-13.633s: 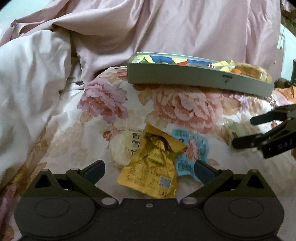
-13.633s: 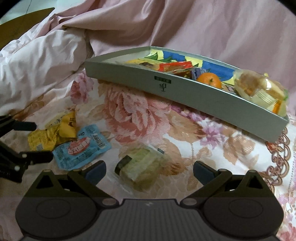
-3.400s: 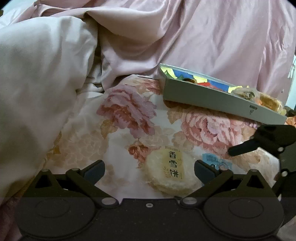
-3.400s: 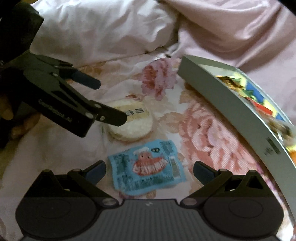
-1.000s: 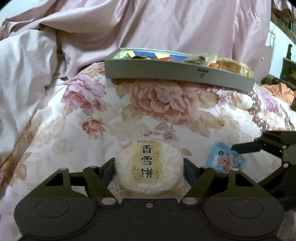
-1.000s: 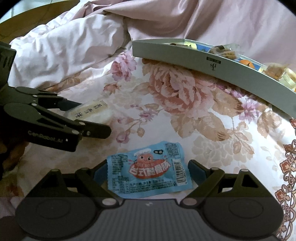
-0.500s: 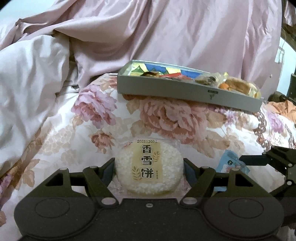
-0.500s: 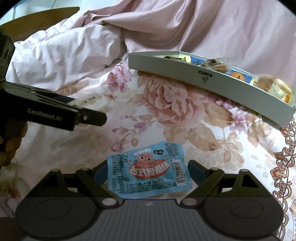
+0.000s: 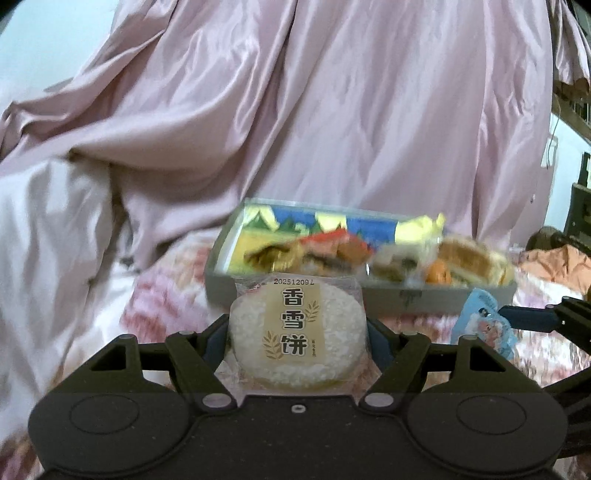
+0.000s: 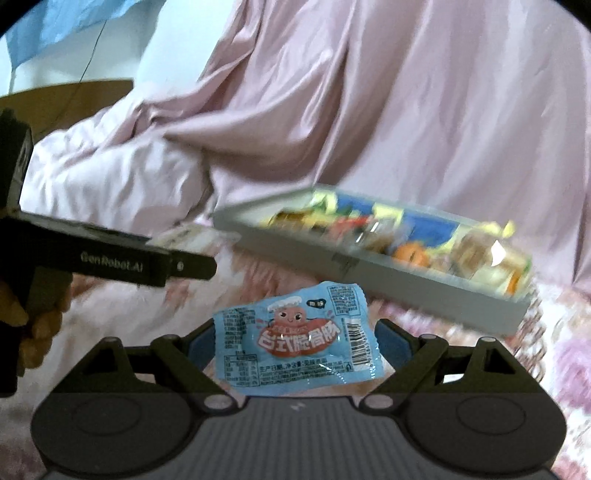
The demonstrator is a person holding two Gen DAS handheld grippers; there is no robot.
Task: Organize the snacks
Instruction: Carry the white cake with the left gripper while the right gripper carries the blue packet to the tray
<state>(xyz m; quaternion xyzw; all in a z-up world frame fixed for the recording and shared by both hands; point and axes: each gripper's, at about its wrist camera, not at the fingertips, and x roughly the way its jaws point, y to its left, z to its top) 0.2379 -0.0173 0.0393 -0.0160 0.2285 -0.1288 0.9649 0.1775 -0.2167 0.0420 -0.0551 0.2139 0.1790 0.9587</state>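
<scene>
snack box (image 9: 406, 299) on floral bedspread (image 9: 166, 295), pink quilt (image 9: 332, 129) behind; left fingers (image 9: 216, 338) hold rice cracker (image 9: 295, 328), right fingers (image 10: 393, 341) hold blue packet (image 10: 295, 341).

I see a rumpled pink quilt (image 9: 332, 122) heaped behind a floral bedsheet (image 9: 162, 295), and a pale wall (image 10: 177, 33) beyond.

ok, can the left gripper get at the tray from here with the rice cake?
Probably yes. The left gripper is shut on the rice cake, and the tray lies straight ahead with its top open. Nothing stands between them; the right gripper and its blue packet are off to the side.
</scene>
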